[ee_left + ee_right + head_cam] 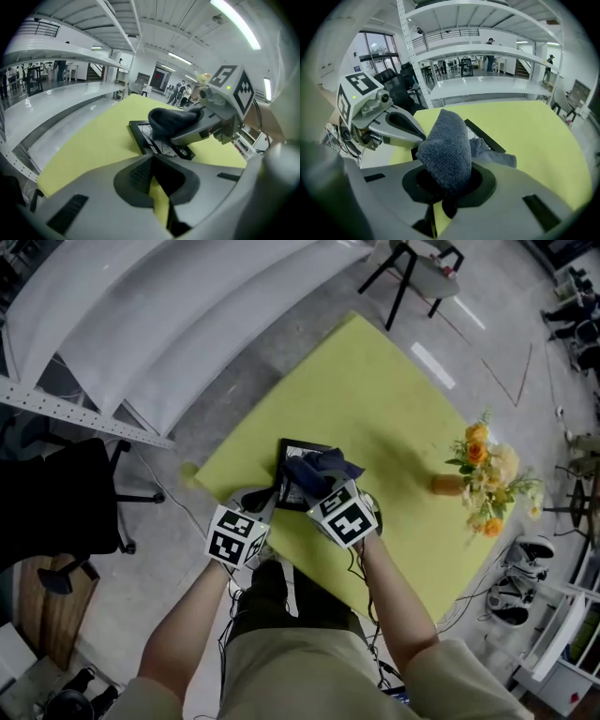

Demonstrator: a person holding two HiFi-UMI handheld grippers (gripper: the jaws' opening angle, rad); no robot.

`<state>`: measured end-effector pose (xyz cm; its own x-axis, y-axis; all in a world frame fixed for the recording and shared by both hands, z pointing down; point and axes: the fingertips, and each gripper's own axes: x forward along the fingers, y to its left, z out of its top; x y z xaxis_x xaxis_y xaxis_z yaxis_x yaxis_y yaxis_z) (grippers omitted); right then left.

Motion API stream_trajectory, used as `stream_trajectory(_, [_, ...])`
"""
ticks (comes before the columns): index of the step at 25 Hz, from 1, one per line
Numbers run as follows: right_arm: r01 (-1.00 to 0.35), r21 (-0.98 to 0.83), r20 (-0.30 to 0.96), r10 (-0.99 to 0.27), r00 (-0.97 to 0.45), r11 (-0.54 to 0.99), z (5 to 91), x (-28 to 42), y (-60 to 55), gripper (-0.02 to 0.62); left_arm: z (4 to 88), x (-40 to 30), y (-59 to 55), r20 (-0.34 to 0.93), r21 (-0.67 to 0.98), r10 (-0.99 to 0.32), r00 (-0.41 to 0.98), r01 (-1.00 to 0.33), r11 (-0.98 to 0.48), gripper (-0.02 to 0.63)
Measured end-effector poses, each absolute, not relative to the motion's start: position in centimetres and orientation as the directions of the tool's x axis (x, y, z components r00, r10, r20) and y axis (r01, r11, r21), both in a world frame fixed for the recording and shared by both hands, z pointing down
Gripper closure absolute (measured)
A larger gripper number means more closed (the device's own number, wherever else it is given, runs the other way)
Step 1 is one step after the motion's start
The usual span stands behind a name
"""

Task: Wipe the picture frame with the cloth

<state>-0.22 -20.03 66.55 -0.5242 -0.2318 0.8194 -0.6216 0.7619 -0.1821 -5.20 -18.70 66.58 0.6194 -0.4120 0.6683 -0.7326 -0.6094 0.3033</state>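
A black picture frame (300, 446) lies flat on the yellow-green table (375, 381), near its front corner. A dark blue-grey cloth (325, 465) is bunched on top of the frame. My right gripper (319, 486) is shut on the cloth (445, 150), which bulges up out of its jaws (445, 183) and hides most of the frame (485, 136). My left gripper (270, 497) is at the frame's near left edge with its jaws together and nothing seen between them (152, 158). From there the frame (139, 133) and the cloth (171, 119) lie just ahead of the tips.
A vase of orange and cream flowers (483, 474) lies on the table's right side. A black office chair (66, 502) stands on the floor to the left, white shelving (141, 315) behind it, and a stool (417, 268) beyond the table's far corner.
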Motion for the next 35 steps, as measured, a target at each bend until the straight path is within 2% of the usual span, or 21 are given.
stream_trajectory(3, [-0.679,-0.187,0.821,-0.267,-0.505,0.710,66.0,2.0,-19.8,0.532,66.6,-5.2,-18.7,0.669,0.304,-0.411,0.620,-0.731,-0.611,0.600])
stream_trajectory(6, [-0.733,-0.046,0.834,-0.378,-0.403,0.679,64.6,4.9,-20.5,0.532,66.5,-5.1,-18.5,0.666,0.275,-0.430,0.609,-0.737,-0.618,0.601])
stream_trajectory(8, [-0.744,-0.013,0.821,-0.417,-0.389,0.668,63.2,5.9,-20.5,0.532,66.4,-5.3,-18.0,0.667,0.272,-0.431,0.608,-0.737,-0.619,0.601])
stream_trajectory(15, [-0.628,-0.256,0.726,-0.283,-0.627,0.735,61.0,-1.3,-18.0,0.532,65.3,-5.2,-15.8,0.640,0.331,-0.395,0.659,-0.701,-0.632,0.600])
stream_trajectory(21, [-0.573,-0.410,0.690,-0.169,-0.704,0.709,63.8,-6.3,-16.7,0.531,66.5,-5.1,-15.8,0.659,0.341,-0.378,0.650,-0.706,-0.620,0.600])
stream_trajectory(26, [-0.624,-0.482,0.684,-0.180,-0.707,0.615,65.3,-5.1,-16.8,0.532,66.5,-5.1,-15.7,0.659,0.345,-0.376,0.652,-0.705,-0.620,0.600])
stream_trajectory(35, [-0.703,-0.436,0.742,-0.217,-0.634,0.563,65.6,2.0,-14.5,0.532,66.5,-5.4,-16.0,0.630,0.429,-0.380,0.677,-0.711,-0.557,0.600])
